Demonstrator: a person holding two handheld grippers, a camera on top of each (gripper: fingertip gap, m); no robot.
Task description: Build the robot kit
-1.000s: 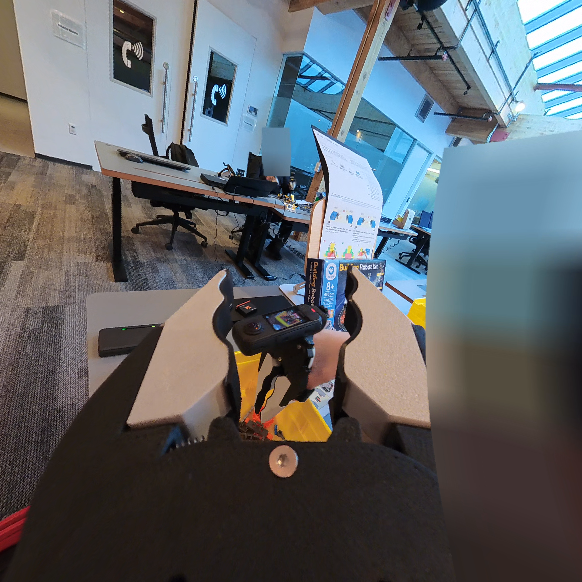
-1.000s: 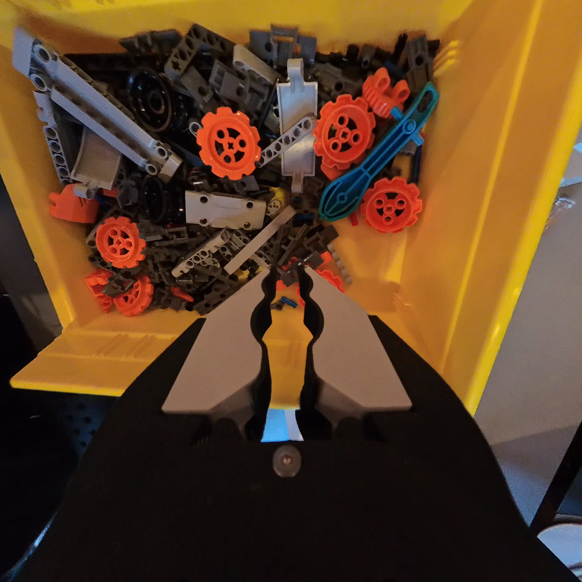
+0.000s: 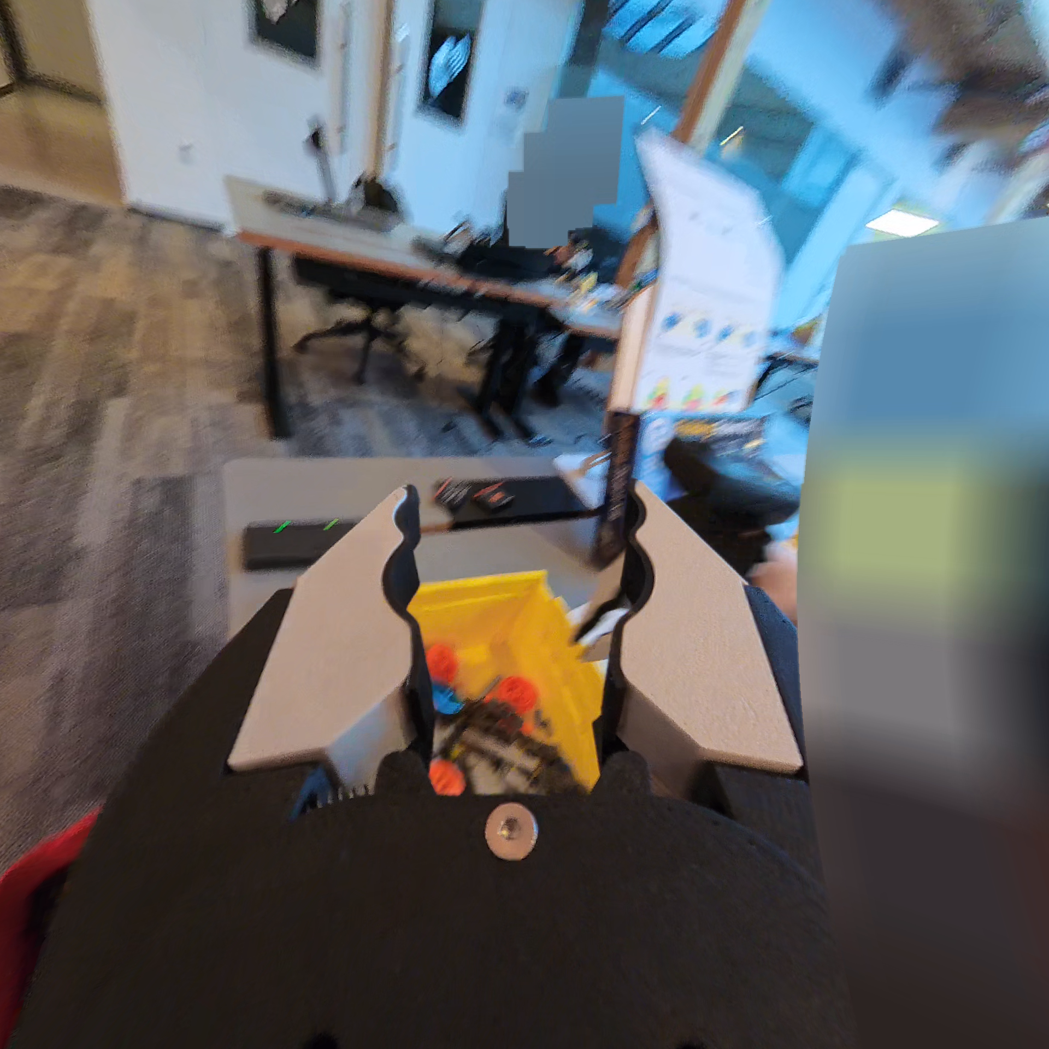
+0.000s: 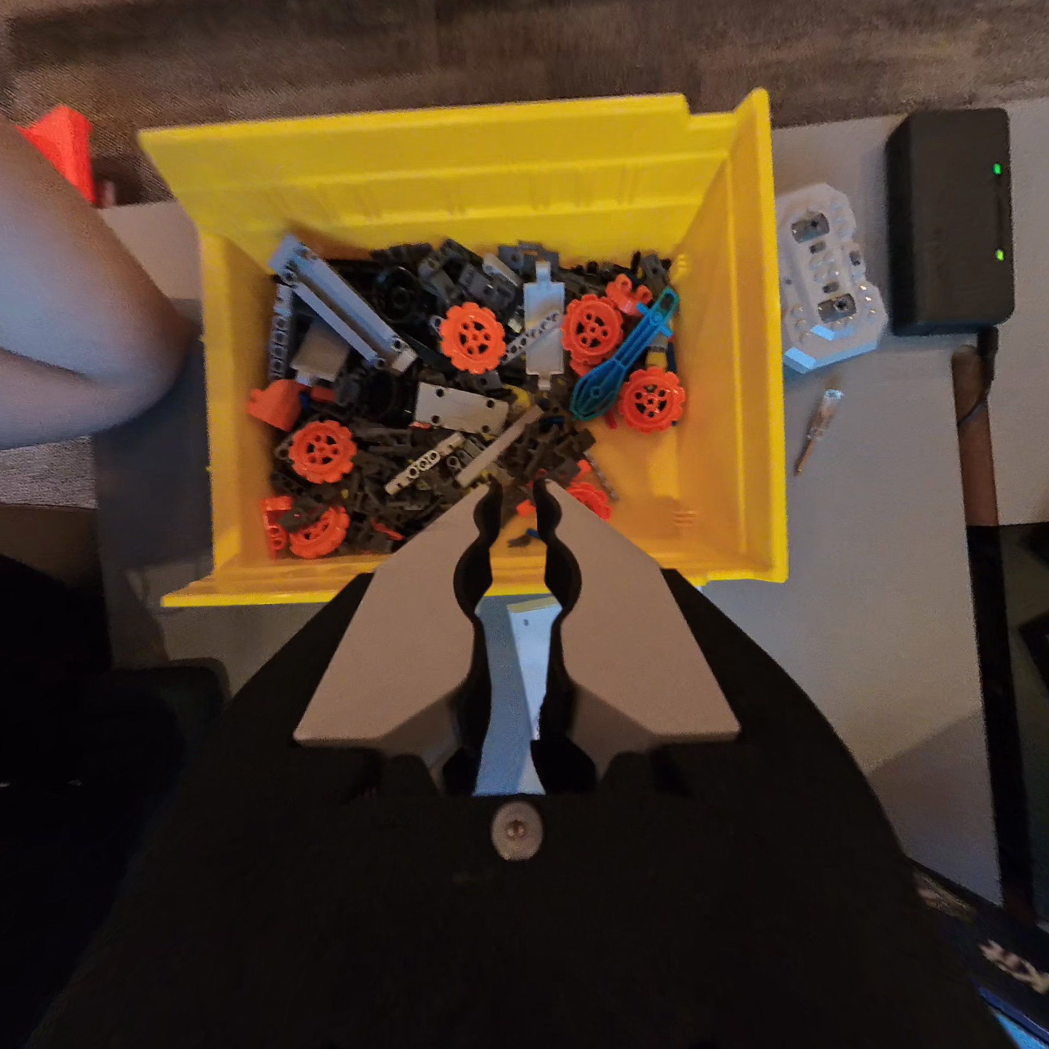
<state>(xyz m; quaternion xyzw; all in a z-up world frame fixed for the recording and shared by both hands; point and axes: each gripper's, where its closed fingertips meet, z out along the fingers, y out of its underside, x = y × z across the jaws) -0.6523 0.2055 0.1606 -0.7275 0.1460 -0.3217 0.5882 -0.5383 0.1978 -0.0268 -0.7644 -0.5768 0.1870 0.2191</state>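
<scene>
While both grippers hang above the yellow bin (image 4: 732, 352), neither one grips anything.

I read the right gripper (image 4: 517, 489) as nearly closed — a narrow gap between its fingertips, nothing in it — poised over the bin's near end, above a heap of dark and grey building parts with orange gear wheels (image 4: 472, 337) and a teal tool (image 4: 624, 357). I read the left gripper (image 3: 519, 499) as wide apart and empty, the same bin (image 3: 499, 596) showing between its fingers. Beside the bin on the grey table (image 4: 885, 567) lie a white perforated part (image 4: 829, 278), a small screwdriver (image 4: 814, 428) and a black box with green lights (image 4: 951, 221).
</scene>
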